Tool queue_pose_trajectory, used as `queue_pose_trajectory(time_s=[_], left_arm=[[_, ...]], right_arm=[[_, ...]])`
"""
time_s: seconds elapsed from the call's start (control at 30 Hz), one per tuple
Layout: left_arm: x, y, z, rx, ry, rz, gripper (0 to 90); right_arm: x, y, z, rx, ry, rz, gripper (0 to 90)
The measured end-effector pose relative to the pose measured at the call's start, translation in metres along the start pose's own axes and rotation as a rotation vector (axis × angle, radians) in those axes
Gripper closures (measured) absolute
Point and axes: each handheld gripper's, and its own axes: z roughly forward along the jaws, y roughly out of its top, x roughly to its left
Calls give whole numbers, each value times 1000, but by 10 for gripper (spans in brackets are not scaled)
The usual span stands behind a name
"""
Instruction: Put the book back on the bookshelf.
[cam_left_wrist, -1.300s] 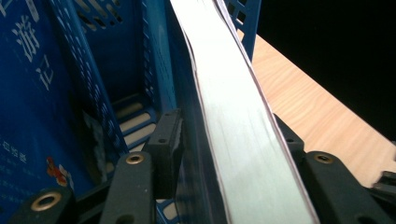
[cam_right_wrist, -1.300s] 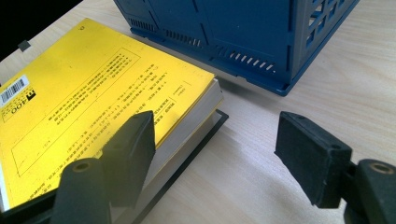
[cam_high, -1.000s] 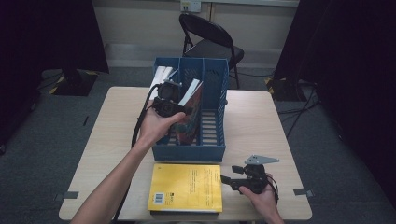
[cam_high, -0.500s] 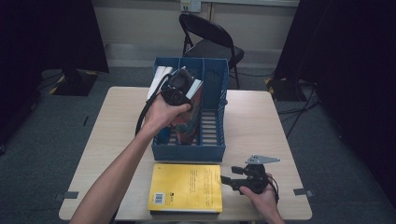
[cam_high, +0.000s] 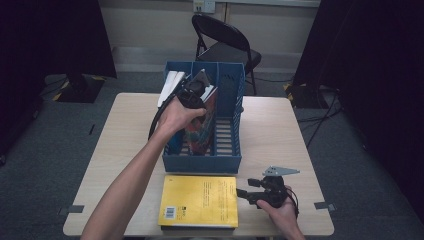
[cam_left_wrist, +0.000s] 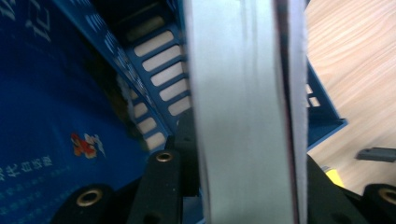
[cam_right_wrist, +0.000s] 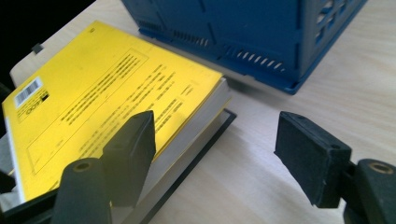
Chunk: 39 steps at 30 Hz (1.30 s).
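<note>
Over the last second, carried the left tongs (cam_high: 192, 94) a little toward the far edge of the desk (cam_high: 125, 130), along the blue plastic slotted rack (cam_high: 227, 161) standing at the middle of that desk. In the same time, have just been closing these tongs, with a thing between the jaws. Now pinching the thick book with a greyish-white edge (cam_left_wrist: 243, 107), pads pressed on both its sides, as seen in the left gripper view. Standing upright in the middle compartment of the rack, near its far wall, just beside a dark blue book with pale lettering (cam_left_wrist: 42, 121). Probably the same as the book with the red, colourful cover under the hand in the high view, but cannot say it for sure.

No change at the right tongs (cam_right_wrist: 217, 140): resting near the near right corner of the desk, jaws spread, nothing between them. Pointing at the flat yellow paperback book (cam_high: 200, 200), lying between the rack and the near edge, on top of a thin black-edged book (cam_right_wrist: 198, 151).

Meaning for the work, as a judgement: grip on the standing book secured, so ready for straightening it or lifting it out of the rack. Not yet taken in hand: the yellow paperback.
</note>
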Motion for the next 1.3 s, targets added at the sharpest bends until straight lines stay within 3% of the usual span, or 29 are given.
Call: queue_pose_trajectory(time_s=[0.2, 0.33, 0.4, 0.67, 1.17, 1.3], left_arm=[[1, 4, -1, 39, 45, -31, 725], [7, 7, -2, 43, 31, -55, 728], [9, 7, -3, 33, 29, -78, 730], [7, 14, -4, -7, 54, -100, 738], [15, 44, 9, -58, 144, -176, 740], [16, 45, 9, -109, 145, -212, 740]], right_arm=[[-2, 0, -1, -3, -5, 8, 283], [-1, 0, 0, -4, -16, 5, 283], [-2, 0, 0, -4, -15, 6, 283], [-2, 0, -1, -6, -21, 8, 282], [-3, -1, -1, -3, -10, 10, 281], [-4, -1, -1, -3, -5, 13, 281]])
